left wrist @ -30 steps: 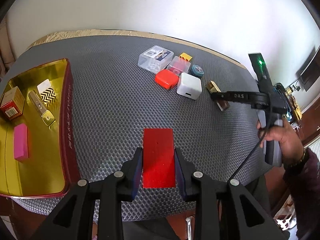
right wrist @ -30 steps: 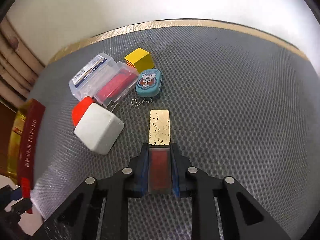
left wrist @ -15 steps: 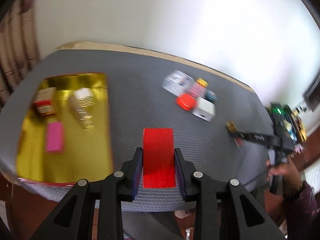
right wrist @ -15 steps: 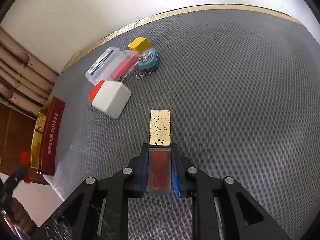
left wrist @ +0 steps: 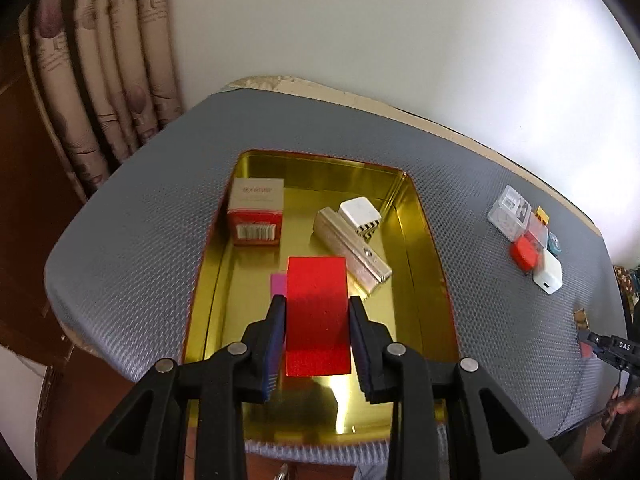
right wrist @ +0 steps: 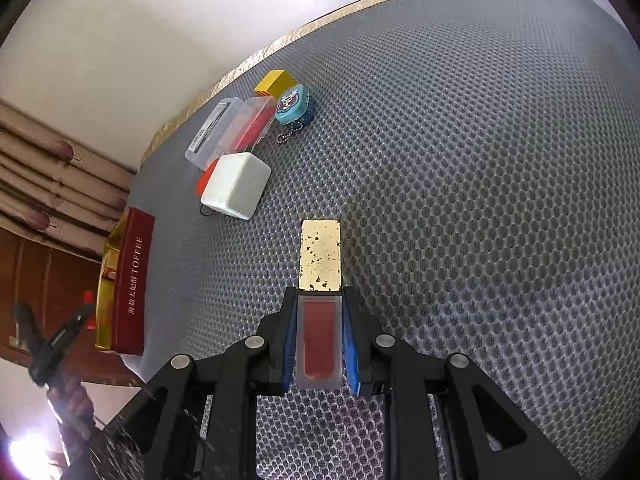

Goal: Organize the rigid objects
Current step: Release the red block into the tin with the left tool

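1. We read "TOFFEE" on the red outer wall of the gold-lined metal tin point(right wrist: 134, 280); it sits at the mat's left edge.
2. Left gripper point(left wrist: 318, 332), jaws clenched on a flat red rectangular block point(left wrist: 317, 320), hangs over the tin's near half.
3. Inside the tin: red-and-tan printed carton point(left wrist: 256, 212), text unreadable, far left; silver bar point(left wrist: 352, 250) mid-right.
4. Right gripper point(right wrist: 319, 344) grasps a gold-capped red lipstick tube point(right wrist: 320, 276) over bare grey mesh mat point(right wrist: 480, 200), with open room right.
5. White cube charger point(right wrist: 235, 185) lies far left of the lipstick tube.
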Demonstrator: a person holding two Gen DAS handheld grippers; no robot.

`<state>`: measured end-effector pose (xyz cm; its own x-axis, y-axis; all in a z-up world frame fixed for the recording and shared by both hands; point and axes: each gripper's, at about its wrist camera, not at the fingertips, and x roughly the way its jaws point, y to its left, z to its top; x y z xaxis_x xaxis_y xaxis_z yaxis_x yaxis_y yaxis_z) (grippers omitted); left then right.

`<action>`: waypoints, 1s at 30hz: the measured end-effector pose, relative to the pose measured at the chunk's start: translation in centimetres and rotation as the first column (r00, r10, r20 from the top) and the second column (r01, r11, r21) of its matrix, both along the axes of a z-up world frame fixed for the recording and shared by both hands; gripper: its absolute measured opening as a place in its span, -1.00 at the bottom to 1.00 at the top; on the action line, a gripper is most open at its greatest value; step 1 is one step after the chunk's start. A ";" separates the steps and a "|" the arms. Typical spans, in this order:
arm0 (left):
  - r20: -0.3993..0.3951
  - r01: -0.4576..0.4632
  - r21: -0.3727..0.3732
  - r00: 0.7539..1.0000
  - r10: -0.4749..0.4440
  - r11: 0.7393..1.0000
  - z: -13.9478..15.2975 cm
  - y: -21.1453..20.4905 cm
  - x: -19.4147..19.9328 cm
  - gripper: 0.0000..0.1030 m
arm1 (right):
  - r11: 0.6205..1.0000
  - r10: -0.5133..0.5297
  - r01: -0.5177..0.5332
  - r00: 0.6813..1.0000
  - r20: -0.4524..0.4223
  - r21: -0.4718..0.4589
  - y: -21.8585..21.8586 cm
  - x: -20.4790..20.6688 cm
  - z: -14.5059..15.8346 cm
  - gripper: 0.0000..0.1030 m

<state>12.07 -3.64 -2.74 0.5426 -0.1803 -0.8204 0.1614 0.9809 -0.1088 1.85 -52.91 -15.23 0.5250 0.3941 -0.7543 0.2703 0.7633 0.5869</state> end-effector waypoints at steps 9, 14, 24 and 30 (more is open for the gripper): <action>-0.024 -0.017 0.054 1.000 0.019 0.998 -1.3 -0.6 3.3 -0.27 | 0.999 -0.030 0.030 1.000 -0.002 0.019 1.2 -0.4 -0.1 -0.63; 0.000 -0.051 0.021 0.999 0.051 0.998 -0.2 -0.1 1.5 -0.24 | 0.998 -0.037 0.037 0.999 -0.002 0.046 0.9 -0.4 -0.3 -0.63; 0.057 -0.072 -0.061 0.996 0.075 0.996 2.7 0.6 -5.9 -0.22 | 0.996 0.002 -0.006 0.999 0.048 0.087 1.8 -0.6 2.5 -0.63; 0.067 -0.157 -0.066 0.985 0.161 0.985 2.8 2.6 -7.3 -0.22 | 0.987 0.126 -0.138 0.983 0.135 0.084 6.8 2.5 8.1 -0.63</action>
